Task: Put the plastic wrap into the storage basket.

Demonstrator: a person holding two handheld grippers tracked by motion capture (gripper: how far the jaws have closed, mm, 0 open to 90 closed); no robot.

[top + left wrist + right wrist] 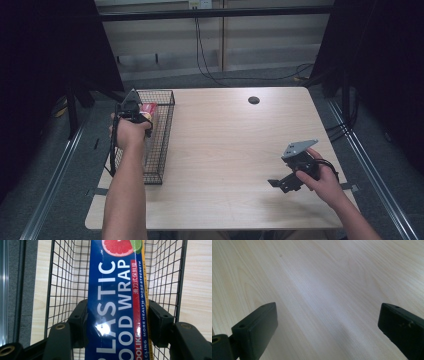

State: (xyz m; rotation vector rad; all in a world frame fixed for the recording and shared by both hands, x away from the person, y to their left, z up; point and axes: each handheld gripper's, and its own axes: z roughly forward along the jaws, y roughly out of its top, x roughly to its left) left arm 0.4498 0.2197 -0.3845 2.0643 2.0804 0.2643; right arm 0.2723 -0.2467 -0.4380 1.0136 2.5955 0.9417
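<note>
Hand-held gripper (117, 317) clamped on blue plastic food wrap box (117, 297), over black wire basket (62, 277), wooden table (197, 290)

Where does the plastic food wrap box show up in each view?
High view: plastic food wrap box at upper left, inside the wire basket.
Left gripper view: centre, between the left gripper's jaws.
Right gripper view: bare table.
Shared landmark: the wire basket.

Likely lab: bare wooden table (225, 150), dark curtains (45, 50), floor rails (55, 175), trailing wall cables (205, 60).
</note>
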